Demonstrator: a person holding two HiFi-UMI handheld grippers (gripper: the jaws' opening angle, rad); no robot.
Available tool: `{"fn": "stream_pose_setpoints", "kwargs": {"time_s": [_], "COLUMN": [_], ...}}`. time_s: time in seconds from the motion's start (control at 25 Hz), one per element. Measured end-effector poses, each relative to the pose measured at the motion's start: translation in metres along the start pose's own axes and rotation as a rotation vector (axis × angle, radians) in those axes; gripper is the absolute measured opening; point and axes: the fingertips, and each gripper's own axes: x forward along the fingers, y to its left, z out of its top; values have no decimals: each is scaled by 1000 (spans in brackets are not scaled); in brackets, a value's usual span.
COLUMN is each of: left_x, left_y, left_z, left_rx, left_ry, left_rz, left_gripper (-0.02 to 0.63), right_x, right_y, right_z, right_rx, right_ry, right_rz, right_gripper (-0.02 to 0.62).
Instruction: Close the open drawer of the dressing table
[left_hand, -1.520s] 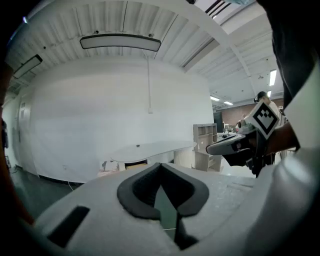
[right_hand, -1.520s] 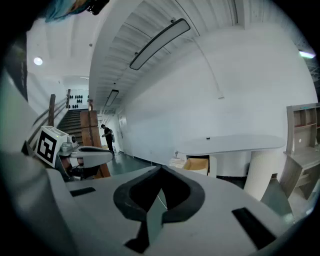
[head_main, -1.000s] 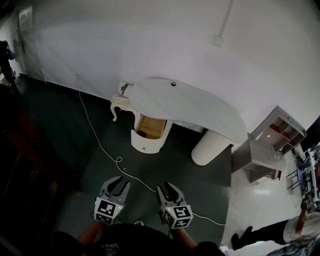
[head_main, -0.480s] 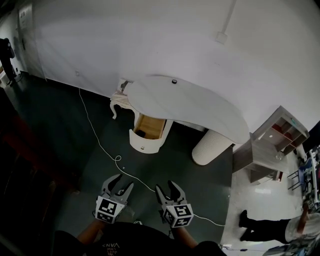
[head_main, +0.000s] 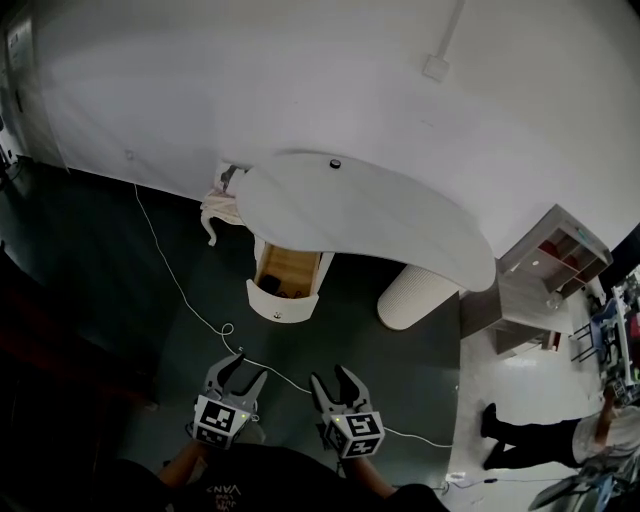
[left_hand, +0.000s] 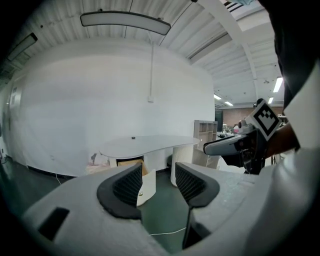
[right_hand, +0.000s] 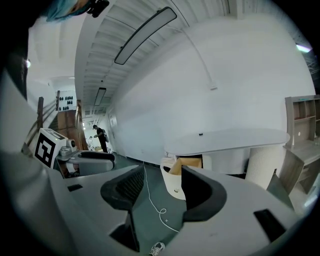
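Nearest the camera, the left gripper (head_main: 252, 364) and the right gripper (head_main: 330, 374) are held side by side above the dark green floor (head_main: 120, 260), both pointing toward the dressing table (head_main: 300, 215). In the left gripper view the left gripper (left_hand: 159, 172) stands with its jaws apart, having just been opening. Nothing is between the pads; only the floor and distant furniture show through the gap. In the right gripper view the right gripper (right_hand: 162, 180) is likewise spread wide, also just opened and holding nothing.

A white cable (head_main: 185, 292) runs across the floor between the grippers and the furniture, with a small loop in it.

Beyond the cable, well apart from both grippers, the drawer (head_main: 275, 303) stands open. It is pulled out from under the left part of the white curved tabletop (head_main: 390, 225), its wooden interior exposed and its rounded white front, with a small knob (head_main: 277, 313), facing the grippers. A ribbed white pedestal (head_main: 415, 298) stands under the tabletop's right part. A small dark object (head_main: 335, 163) sits near the rear edge of the tabletop.

Farther right stands a grey shelf unit (head_main: 545, 270). The white wall (head_main: 300, 80) is behind the table.
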Motion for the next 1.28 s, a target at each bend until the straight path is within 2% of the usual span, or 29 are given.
{"fn": "stream_pose_setpoints", "kwargs": {"time_s": [0.4,0.68,0.84,0.96,1.28], "left_x": [60,88,108,121,173], "left_y": [75,114,126,128,133], "left_z": [5,-12,-30,-39,-75], "left_rx": [16,23,30,20,35], "left_ry": [39,91,102,141,192], "left_rz": [-94,-156,-156,-157,-124], "left_gripper": [201,201,201,201,201], "right_x": [82,124,136,145,164], "right_y": [1,-1,-7,-14,-41], "right_z": [19,25,28,25,19], "right_rx": [39,61,71,83,87], "right_ry": [-3,14,21,29,61], "right_rz": [-74,-145,-165,-171,-147], "right_gripper": [227,227,229,229,227]}}
